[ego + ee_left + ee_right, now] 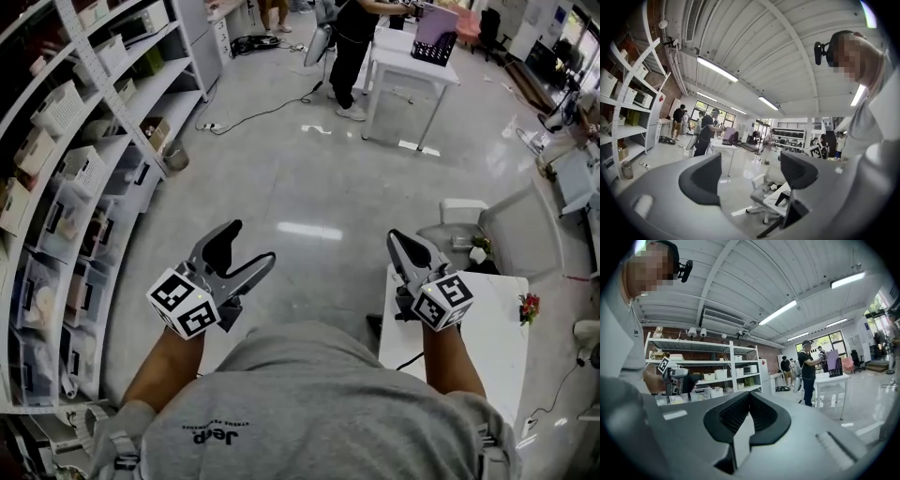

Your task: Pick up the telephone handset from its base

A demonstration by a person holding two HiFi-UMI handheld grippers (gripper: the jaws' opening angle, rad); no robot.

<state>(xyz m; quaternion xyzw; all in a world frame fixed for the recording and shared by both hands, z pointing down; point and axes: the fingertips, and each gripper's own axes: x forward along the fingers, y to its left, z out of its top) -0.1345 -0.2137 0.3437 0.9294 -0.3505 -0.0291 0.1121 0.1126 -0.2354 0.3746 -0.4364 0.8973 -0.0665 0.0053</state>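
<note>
Both tools empty: left gripper (249,244) jaws wide apart, right gripper (401,246) jaws pressed together. No handset, no base in any view. Judgement: first look toward table (487,347), find them, then approach handset middle with open jaws.

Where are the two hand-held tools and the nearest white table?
left tool (251,242), head view, between its open jaw tips.
right tool (397,240), head view, at its shut jaw tips.
white table (487,347), head view, bare top.
</note>
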